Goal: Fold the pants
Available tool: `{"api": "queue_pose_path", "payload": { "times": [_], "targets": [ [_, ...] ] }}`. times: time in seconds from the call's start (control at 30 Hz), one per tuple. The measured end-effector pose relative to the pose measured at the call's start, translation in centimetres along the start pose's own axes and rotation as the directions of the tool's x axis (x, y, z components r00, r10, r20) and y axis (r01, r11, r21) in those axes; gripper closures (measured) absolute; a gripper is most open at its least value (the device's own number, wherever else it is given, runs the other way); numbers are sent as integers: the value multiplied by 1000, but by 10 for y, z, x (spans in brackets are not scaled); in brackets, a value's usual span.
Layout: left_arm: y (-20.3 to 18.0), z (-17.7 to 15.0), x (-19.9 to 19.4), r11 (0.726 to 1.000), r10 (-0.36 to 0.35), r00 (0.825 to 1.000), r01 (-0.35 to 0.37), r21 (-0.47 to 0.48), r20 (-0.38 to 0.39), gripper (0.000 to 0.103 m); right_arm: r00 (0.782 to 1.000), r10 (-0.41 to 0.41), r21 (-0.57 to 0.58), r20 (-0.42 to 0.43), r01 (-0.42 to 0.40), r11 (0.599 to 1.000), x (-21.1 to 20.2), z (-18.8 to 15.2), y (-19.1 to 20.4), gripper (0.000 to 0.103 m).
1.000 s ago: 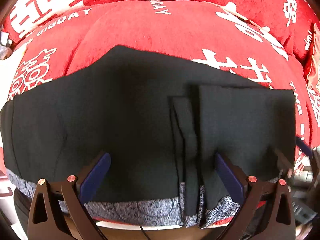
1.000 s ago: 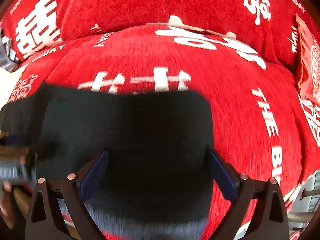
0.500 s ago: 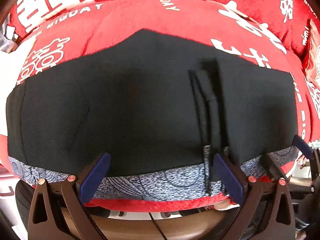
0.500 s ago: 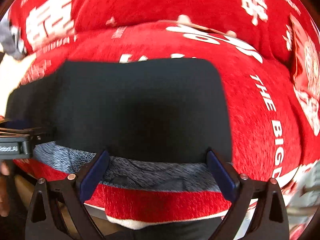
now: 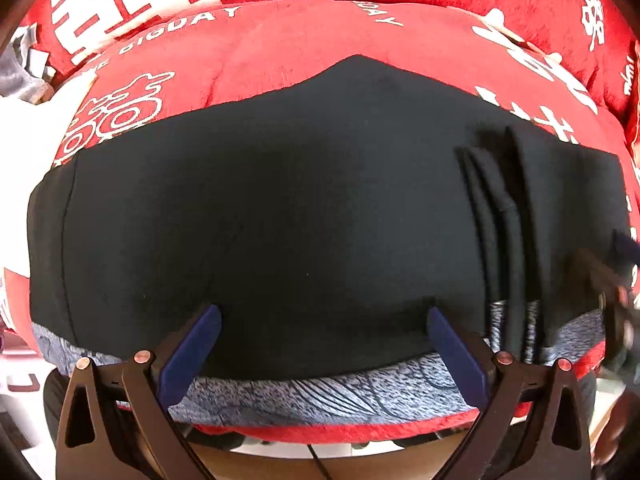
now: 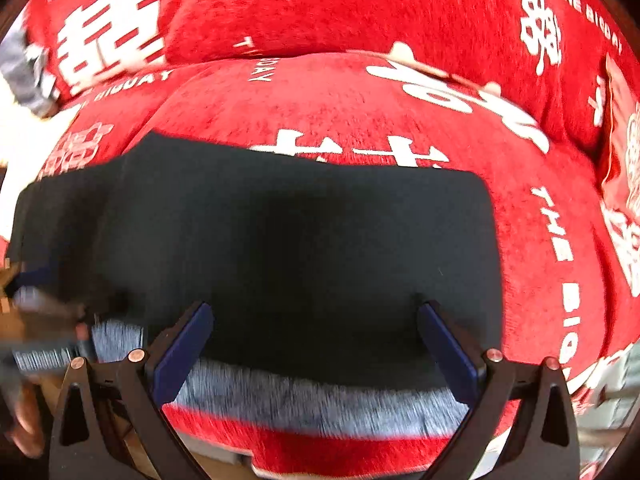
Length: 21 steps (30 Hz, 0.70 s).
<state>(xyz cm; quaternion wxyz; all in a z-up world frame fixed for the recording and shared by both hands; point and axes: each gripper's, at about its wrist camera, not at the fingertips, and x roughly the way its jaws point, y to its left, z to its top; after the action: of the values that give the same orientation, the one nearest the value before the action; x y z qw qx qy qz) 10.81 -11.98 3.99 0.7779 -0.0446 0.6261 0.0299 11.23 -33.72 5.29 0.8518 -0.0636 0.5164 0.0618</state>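
Black pants [image 5: 280,220] lie flat across a red cushion [image 5: 304,44], with a grey patterned underside strip [image 5: 320,396] along the near edge. Folded layers ridge up at the right [image 5: 500,216]. My left gripper [image 5: 324,320] hovers open over the near edge, nothing between its blue fingers [image 5: 192,352]. In the right wrist view the same pants [image 6: 300,240] end in a square right edge, and my right gripper [image 6: 316,316] stands open over the near hem. Each gripper shows blurred at the other view's edge.
The red cushion [image 6: 360,100] with white lettering fills the background, with a second cushion [image 6: 360,0] behind it. A red printed packet [image 6: 624,152] lies at far right. Grey cloth [image 5: 20,76] sits at far left. A person's hand [image 6: 24,420] shows at the lower left.
Both grippers pulled back from the pants and then moved closer again. The left one shifted left, so the folded ridge now sits further right. Both stayed open.
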Motion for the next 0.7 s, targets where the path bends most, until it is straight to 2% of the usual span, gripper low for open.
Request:
{"api": "queue_pose_path", "payload": {
  "times": [0.1, 0.2, 0.27, 0.33, 0.4, 0.47, 0.6, 0.7],
  "targets": [
    [7, 5, -7, 1000, 16, 1000, -16, -6, 25, 0, 999, -54, -3, 1, 54, 999, 12, 22, 12, 0],
    [24, 10, -13, 997, 69, 995, -67, -24, 69, 0, 999, -40, 19, 17, 39, 999, 11, 35, 24, 0],
    [42, 10, -9, 994, 103, 993, -101, -35, 61, 0, 999, -40, 31, 27, 39, 999, 12, 36, 31, 0],
    [58, 7, -3, 995, 72, 997, -69, -73, 38, 0, 998, -45, 46, 35, 43, 998, 13, 31, 35, 0],
    [70, 3, 0, 995, 30, 999, -27, -97, 29, 0, 999, -10, 84, 43, 6, 996, 11, 22, 33, 0],
    [77, -1, -3, 995, 34, 999, -31, -93, 31, 0, 999, 15, 104, 30, -18, 994, 8, 14, 34, 0],
    [96, -10, -7, 993, 13, 1000, -9, -121, 27, 0, 996, -9, 34, 92, 6, 999, -15, 5, 55, 0],
    [105, -17, -8, 992, -1, 999, 5, -123, 37, 0, 993, 43, -46, 108, -38, 998, -21, 7, 87, 0]
  ]
}}
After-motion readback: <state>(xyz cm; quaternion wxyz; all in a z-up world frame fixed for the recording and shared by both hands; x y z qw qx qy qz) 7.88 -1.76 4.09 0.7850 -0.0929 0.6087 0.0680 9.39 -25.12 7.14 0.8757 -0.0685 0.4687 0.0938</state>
